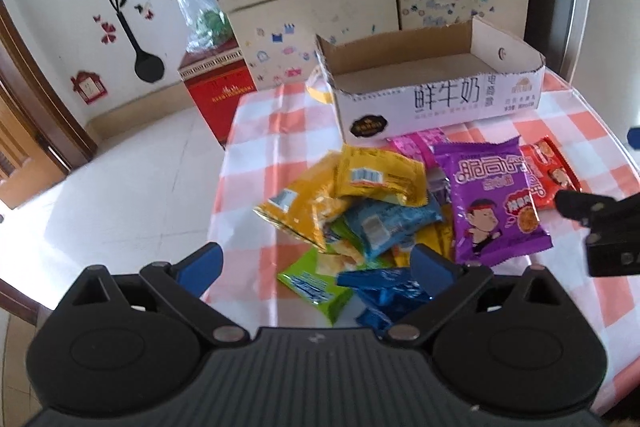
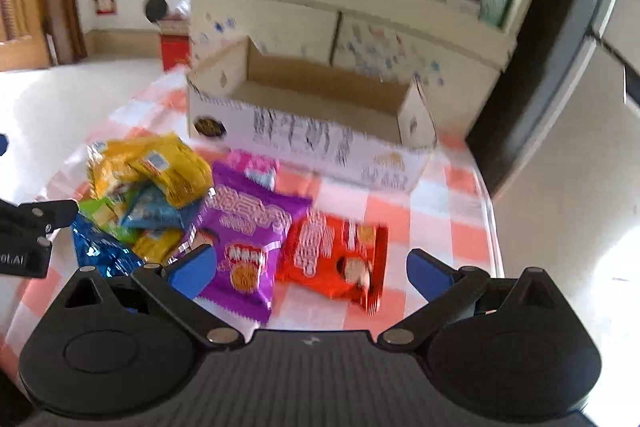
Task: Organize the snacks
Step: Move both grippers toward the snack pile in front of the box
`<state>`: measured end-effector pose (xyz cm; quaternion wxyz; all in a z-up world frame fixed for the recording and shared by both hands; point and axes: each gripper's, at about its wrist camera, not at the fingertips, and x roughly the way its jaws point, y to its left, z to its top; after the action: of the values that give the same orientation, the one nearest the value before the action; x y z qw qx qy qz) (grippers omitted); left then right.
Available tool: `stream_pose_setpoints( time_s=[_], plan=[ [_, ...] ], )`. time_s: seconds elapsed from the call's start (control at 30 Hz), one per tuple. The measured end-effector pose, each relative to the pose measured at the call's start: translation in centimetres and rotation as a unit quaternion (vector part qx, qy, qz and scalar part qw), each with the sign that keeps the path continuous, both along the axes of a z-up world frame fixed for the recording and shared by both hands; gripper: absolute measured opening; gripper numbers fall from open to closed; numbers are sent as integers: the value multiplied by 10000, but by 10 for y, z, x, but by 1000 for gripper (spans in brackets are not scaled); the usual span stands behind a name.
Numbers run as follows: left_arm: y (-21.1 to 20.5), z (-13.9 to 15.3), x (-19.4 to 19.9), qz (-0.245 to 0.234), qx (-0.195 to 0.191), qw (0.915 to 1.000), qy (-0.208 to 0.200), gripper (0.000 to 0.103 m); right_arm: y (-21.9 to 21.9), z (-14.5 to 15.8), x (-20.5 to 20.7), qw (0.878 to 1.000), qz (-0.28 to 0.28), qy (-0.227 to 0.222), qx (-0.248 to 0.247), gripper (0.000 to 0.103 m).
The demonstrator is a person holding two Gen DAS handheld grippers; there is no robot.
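A heap of snack packets lies on the checked tablecloth (image 1: 560,131): yellow packets (image 1: 380,175), a blue packet (image 1: 384,223), a green packet (image 1: 316,283), a shiny dark-blue packet (image 1: 388,291), a purple packet (image 1: 492,199) and a red packet (image 1: 548,175). Behind the heap stands an empty white cardboard box (image 1: 436,103). My left gripper (image 1: 316,267) hangs open above the green and dark-blue packets, holding nothing. My right gripper (image 2: 312,271) is open over the purple packet (image 2: 244,231) and red packet (image 2: 336,259), holding nothing. The box (image 2: 320,139) sits beyond them.
A cream cabinet (image 1: 360,3) with stickers and cluttered shelves stands behind the table. A red box (image 1: 216,95) with a plastic bag on it sits on the floor at the left. The table's left edge drops to white floor tiles (image 1: 120,187).
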<state>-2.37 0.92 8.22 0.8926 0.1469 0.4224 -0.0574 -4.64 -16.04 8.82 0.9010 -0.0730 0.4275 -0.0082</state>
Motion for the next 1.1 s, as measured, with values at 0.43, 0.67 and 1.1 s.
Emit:
stream_pose_setpoints(
  time_s=[0.43,0.67,1.1],
  plan=[
    [-9,-9,7,403,-88,9991,85,100,-11,-5,4,9986,-518,90,-44,103],
    [-9,-7,5,404,-86,9991,68,100,-3,-10,7,9985,-471,254,-148,103],
    [-11,-10,4,408,-53,9991,108,100,6,-13,7,9984,-485,210,-183,103]
  ],
)
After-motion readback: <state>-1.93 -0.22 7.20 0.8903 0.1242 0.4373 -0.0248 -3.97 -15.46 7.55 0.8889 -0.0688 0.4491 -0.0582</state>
